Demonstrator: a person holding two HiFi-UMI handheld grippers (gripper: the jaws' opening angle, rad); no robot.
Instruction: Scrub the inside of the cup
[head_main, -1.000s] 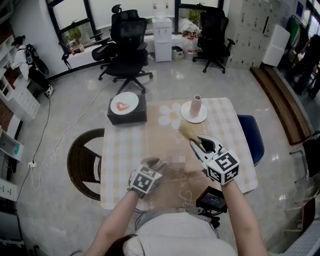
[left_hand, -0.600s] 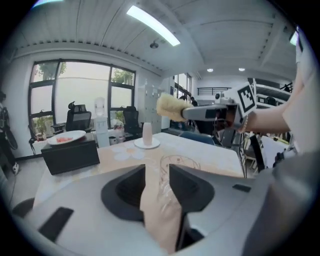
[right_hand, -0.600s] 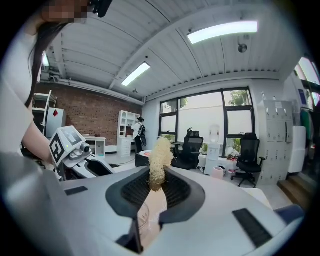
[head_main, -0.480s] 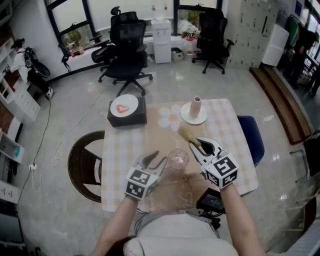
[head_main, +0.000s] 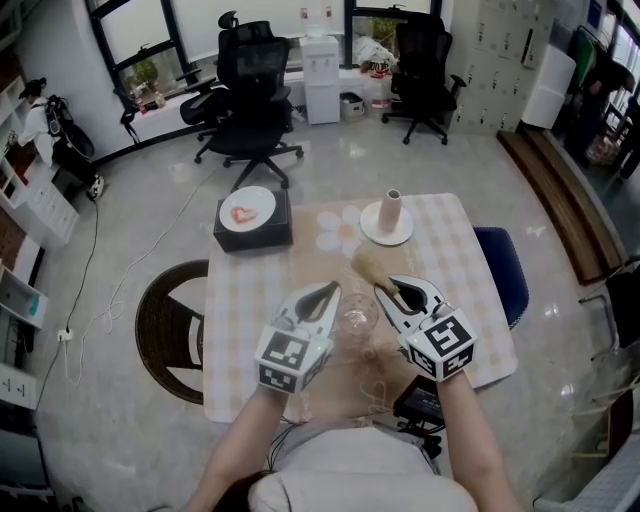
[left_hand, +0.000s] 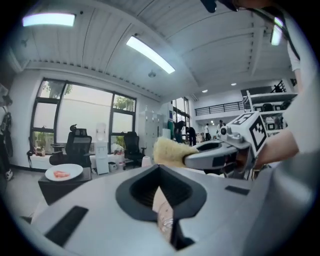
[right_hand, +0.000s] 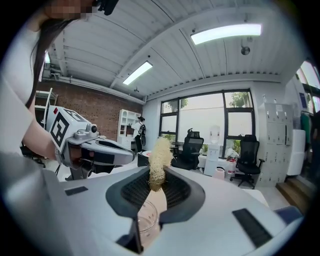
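Preparation seems the step in hand: the clear glass cup (head_main: 355, 318) stands unheld near the checked worktop's (head_main: 240, 300) middle. The left tongs (head_main: 327, 291) have just closed on nothing; the right tongs (head_main: 392, 287) grip a pale yellow fibre scrubber (head_main: 370, 265). Next, probably: reopen and grasp the cup.

The left hand-held gripper (head_main: 333, 290) has climbed from lower centre to mid-frame, its jaws just closed on nothing

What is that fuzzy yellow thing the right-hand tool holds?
The scrubber is a pale yellow, coarse, fibrous wad, like loofah, longish with frayed edges. One end is pinched in the shut jaws of the right gripper; the rest sticks out past their tips. It hangs above the table, near the clear cup, touching nothing else.
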